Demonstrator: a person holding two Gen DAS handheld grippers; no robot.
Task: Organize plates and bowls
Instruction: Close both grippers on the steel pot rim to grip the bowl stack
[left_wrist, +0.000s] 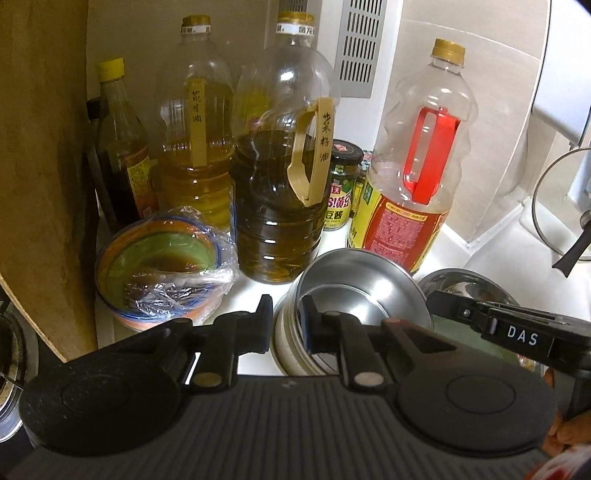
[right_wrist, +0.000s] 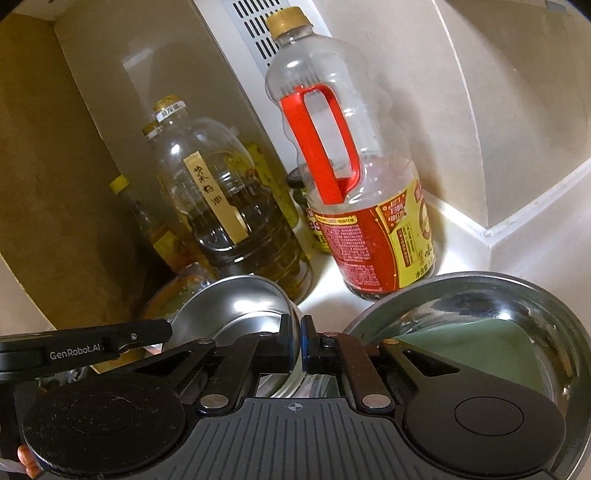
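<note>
A small steel bowl (left_wrist: 354, 280) is tilted up on the white counter. My left gripper (left_wrist: 286, 325) straddles its near-left rim, one finger outside and one inside, with a visible gap at the outer finger. My right gripper (right_wrist: 298, 345) is shut on the same steel bowl (right_wrist: 240, 302) at its opposite rim. A larger steel bowl (right_wrist: 517, 314) holding a green plate (right_wrist: 472, 347) sits to the right; it also shows in the left wrist view (left_wrist: 461, 282). An orange-rimmed bowl (left_wrist: 162, 266) covered in plastic wrap sits at the left.
Several oil bottles (left_wrist: 275, 155) and a soy sauce bottle (left_wrist: 417, 166) stand close behind the bowls, with jars (left_wrist: 341, 184) between them. A brown cabinet wall (left_wrist: 40, 166) is on the left. A glass pot lid (left_wrist: 565, 206) leans at the right. A stove burner (left_wrist: 11, 369) is far left.
</note>
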